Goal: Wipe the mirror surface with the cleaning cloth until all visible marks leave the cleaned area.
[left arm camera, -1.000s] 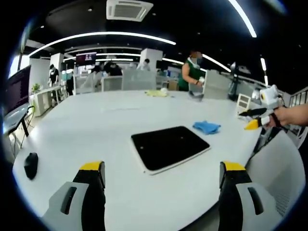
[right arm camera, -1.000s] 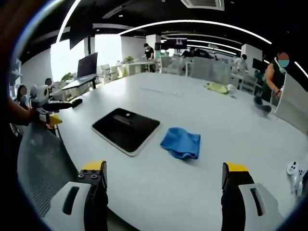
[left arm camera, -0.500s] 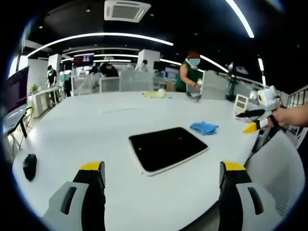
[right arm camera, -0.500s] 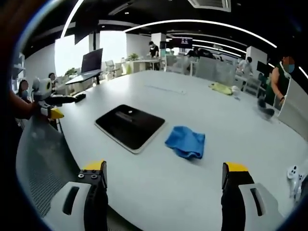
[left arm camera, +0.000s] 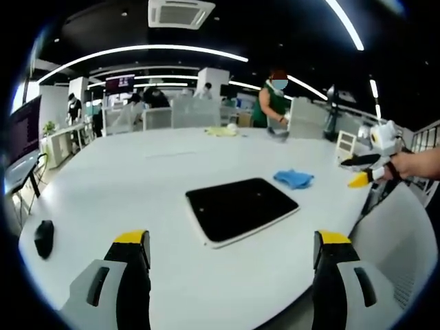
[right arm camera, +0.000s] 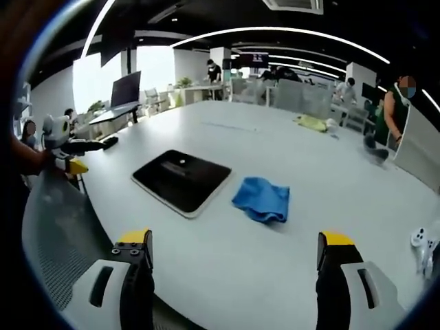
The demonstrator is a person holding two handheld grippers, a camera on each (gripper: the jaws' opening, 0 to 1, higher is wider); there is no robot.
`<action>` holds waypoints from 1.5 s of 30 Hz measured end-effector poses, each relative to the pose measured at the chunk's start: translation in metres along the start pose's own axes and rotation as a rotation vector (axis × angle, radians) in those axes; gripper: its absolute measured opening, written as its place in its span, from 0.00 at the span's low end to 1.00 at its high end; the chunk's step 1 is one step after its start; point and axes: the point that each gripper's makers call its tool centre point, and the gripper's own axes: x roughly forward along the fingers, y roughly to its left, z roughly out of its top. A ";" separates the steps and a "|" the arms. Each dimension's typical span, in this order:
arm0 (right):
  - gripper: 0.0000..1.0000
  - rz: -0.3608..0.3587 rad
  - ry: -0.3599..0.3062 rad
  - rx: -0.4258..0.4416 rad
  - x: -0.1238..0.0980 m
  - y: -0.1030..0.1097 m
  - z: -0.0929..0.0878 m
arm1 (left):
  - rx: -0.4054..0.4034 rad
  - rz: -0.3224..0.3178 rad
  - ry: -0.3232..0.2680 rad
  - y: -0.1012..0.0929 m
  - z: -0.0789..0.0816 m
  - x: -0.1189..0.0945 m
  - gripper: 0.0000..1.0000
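Note:
A dark rectangular mirror [left arm camera: 240, 209] with a pale rim lies flat on the white table [left arm camera: 137, 185], ahead of my left gripper [left arm camera: 234, 265], whose jaws stand wide apart with nothing between them. The crumpled blue cloth [left arm camera: 293, 179] rests just beyond the mirror's right corner. From the right gripper view the mirror [right arm camera: 182, 180] lies left of centre and the blue cloth [right arm camera: 261, 198] beside it on the right. My right gripper [right arm camera: 234, 265] is open and holds nothing. Each gripper appears in the other's view: the right one [left arm camera: 364, 170] at the table's right edge, the left one [right arm camera: 69, 155] at far left.
A black mouse [left arm camera: 44, 237] sits near the table's left edge. A yellow cloth [right arm camera: 313, 123] lies far across the table. A white controller [right arm camera: 421, 239] rests at the right edge. Grey mesh chairs [right arm camera: 58, 227] stand at the table's rim. People stand and sit at desks behind.
Both views shifted slightly with the hands. The mirror and the cloth stay where they were; both grippers remain open.

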 end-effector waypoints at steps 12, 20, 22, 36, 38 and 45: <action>1.00 -0.018 -0.010 0.026 -0.005 0.003 -0.008 | -0.007 -0.003 0.003 0.000 -0.001 0.000 0.99; 1.00 0.018 0.061 0.030 -0.006 -0.002 0.015 | -0.010 0.001 -0.002 0.001 0.000 0.000 0.99; 1.00 0.024 0.063 0.028 -0.007 -0.005 0.023 | -0.012 0.003 -0.005 0.001 0.001 -0.001 0.99; 0.97 0.035 0.155 0.046 0.000 -0.036 0.057 | -0.020 0.009 -0.014 0.002 0.002 -0.001 0.99; 0.97 0.037 0.171 0.039 0.002 -0.039 0.063 | -0.018 0.007 -0.011 0.002 0.001 -0.001 0.99; 0.98 0.065 0.230 -0.015 0.008 -0.051 0.089 | -0.016 0.002 -0.005 0.001 0.000 0.000 0.99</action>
